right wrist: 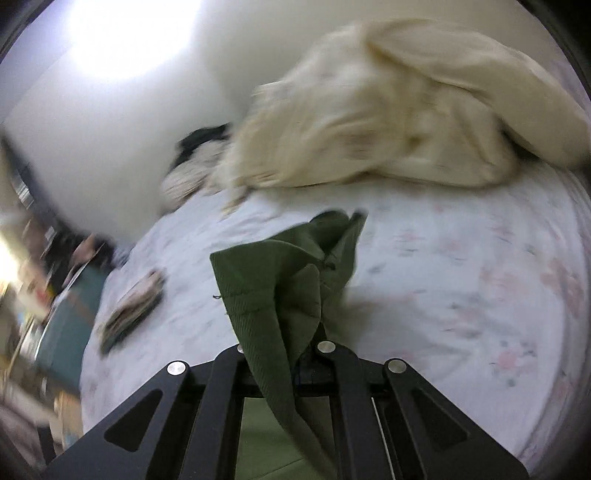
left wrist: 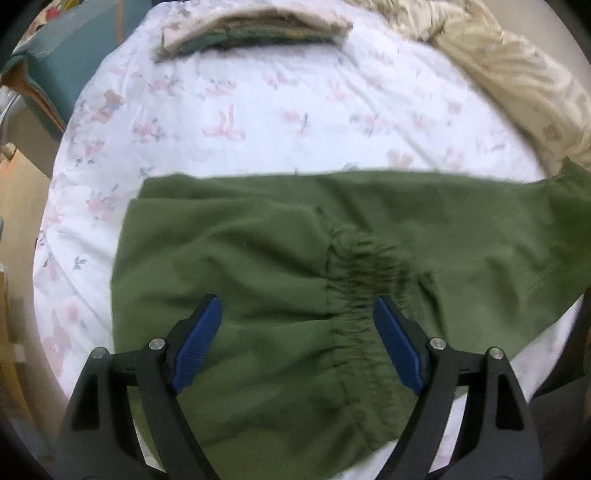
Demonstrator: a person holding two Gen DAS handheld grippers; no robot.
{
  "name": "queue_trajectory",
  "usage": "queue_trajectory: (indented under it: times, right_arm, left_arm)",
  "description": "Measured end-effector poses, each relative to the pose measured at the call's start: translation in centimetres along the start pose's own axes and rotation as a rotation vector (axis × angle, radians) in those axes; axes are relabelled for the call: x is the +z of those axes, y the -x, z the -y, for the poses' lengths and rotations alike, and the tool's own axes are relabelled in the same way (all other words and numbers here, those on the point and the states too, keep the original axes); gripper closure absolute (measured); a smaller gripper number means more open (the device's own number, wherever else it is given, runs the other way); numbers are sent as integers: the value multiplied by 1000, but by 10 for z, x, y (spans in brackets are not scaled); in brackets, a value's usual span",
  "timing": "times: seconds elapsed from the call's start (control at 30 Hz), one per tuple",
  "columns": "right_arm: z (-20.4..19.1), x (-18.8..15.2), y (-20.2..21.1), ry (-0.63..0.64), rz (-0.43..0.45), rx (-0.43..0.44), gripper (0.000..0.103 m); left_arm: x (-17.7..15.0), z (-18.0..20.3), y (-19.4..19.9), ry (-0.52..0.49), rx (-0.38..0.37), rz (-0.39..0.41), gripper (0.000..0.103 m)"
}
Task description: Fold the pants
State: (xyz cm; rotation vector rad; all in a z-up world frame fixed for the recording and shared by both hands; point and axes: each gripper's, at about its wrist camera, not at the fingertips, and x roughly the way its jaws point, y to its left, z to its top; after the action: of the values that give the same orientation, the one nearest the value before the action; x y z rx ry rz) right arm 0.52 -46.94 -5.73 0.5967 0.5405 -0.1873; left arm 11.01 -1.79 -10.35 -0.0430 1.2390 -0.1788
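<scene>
Right hand-held gripper (right wrist: 284, 354), clamped on the green pants (left wrist: 295, 258), should carry toward 9 o'clock; left hand-held gripper (left wrist: 297, 314) gapes wide above the waistband.

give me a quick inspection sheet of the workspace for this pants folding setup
surface: bed sheet, white with pink floral print, wrinkled.
job's things: green pants spread flat across the sheet, elastic waistband bunched; one end lifted and pinched in the right wrist view.
clutter: folded clothes stack at the far edge; cream quilt heaped on the bed.
grippers: left gripper open, above the pants; right gripper shut on pants fabric.
cables: nothing seen.
surroundings: teal furniture beside the bed; white wall; the rest is blurred.
</scene>
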Motion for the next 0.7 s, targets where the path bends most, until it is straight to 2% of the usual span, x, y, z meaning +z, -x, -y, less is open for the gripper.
queue_trajectory:
  times: [0.1,0.2,0.33,0.43,0.5,0.57,0.63,0.7]
  right_arm:
    - [-49,-21,5,70,-47,114,99]
    - [-99,-65,6,110,-119,248,99]
    - [-158,-149,-14,167,-293,360,99]
    - [-173,-204,-36,237,-423,342,99]
    - [-173,-226,-44,292,-472,307,99]
    - [-170,-235,-48,319,-494,286,98]
    - [-167,-237,-51,322,-513,258,92]
    - [-170,-240,-46,327,-536,259,81]
  left_arm:
    - [0,-6,24,48,-41,24,21]
    - [-5,-15,39,97,-67,32,21]
    - [-15,-34,40,172,-72,7,21]
    - [-25,-45,35,228,-75,-24,21]
    - [-28,-50,30,251,-72,-44,21]
    - [-28,-49,27,248,-72,-45,21]
    - [-26,-47,27,244,-72,-40,21]
    - [-24,-45,28,241,-77,-34,21]
